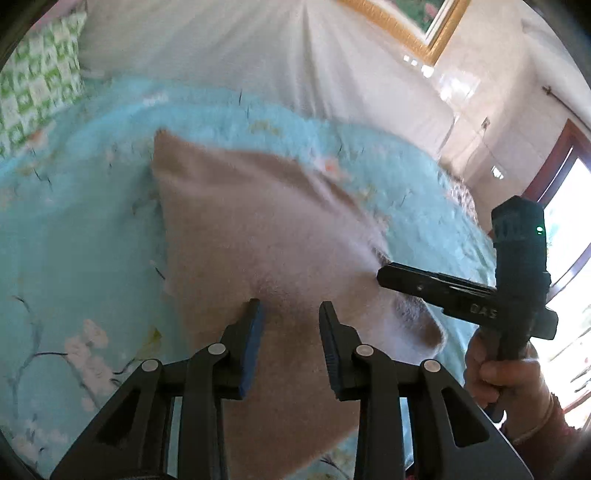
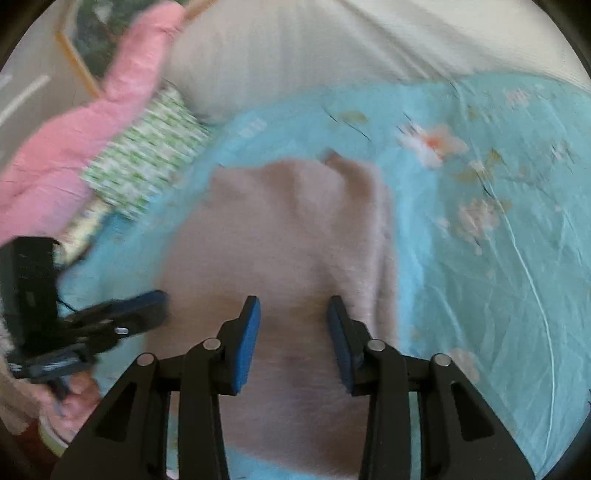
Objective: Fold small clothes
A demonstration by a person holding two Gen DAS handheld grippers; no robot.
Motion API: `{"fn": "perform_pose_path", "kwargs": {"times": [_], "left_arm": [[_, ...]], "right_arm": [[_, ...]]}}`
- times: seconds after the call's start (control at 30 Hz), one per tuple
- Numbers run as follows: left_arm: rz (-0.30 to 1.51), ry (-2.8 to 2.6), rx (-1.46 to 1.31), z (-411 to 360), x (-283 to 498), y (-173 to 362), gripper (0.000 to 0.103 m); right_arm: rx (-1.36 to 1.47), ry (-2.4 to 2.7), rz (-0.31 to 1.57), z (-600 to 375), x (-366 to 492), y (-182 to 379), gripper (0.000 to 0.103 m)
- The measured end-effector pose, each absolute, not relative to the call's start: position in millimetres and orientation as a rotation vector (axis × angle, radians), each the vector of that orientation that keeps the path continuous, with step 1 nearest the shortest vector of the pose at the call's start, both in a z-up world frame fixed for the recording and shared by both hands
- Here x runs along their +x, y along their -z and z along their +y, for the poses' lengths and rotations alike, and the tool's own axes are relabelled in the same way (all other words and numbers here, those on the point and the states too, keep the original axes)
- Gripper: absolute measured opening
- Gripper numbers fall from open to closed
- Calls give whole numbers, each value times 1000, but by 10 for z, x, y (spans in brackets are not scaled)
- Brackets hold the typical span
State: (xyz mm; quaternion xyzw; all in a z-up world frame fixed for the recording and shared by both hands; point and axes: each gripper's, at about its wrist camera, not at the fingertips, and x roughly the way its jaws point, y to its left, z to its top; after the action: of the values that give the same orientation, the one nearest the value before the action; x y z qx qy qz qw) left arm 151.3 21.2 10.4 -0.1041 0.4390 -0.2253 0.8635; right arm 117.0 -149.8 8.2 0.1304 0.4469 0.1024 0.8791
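A small beige-pink knit garment lies spread on a light blue floral bedspread; it also shows in the right wrist view. My left gripper is open and empty just above the garment's near part. My right gripper is open and empty above the garment's near edge. The right gripper also shows at the garment's right edge in the left wrist view. The left gripper shows at the left in the right wrist view. Both views are motion-blurred.
A green-and-white patterned pillow and a pink padded garment lie at the bed's far left. A white sheet covers the headboard side. A gold-framed picture, a tiled wall and a window are beyond.
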Motion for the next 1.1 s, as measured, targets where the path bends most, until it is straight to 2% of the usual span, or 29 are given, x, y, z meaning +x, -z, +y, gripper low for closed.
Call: {"fn": "perform_pose_path", "kwargs": {"times": [0.03,0.13,0.4,0.6,0.8,0.93,0.97,1.03,1.1], "left_arm": [[935,468,-224,215,1559,-9,7],[943,500,-289,272,1627,171,5],[925,467,-306,314,1440,10,5],[897,468,-227,324,967,-104,14],[957,435,-203,320,792,202,14],[945,424,-215,339,775,130,16],[944,424,-214,340,761,108,18],[941,427,-220,358,704,54,33],[932,417,-223,369,663,-1,42]], "right_arm": [[286,-214,946,-1539,1190,-9,33],[345,-234,948,-1720,1200,137,32],[317,-239,907,-1714,1058,2,33],[271,-256,883,-1677,552,-88,35],[259,-193,946,-1817,367,237,35],[303,-145,950,-1899,373,225,36],[334,-149,932,-1930,346,184,36],[338,-152,899,-1945,289,95,36],[341,-153,870,-1949,237,7,36]]}}
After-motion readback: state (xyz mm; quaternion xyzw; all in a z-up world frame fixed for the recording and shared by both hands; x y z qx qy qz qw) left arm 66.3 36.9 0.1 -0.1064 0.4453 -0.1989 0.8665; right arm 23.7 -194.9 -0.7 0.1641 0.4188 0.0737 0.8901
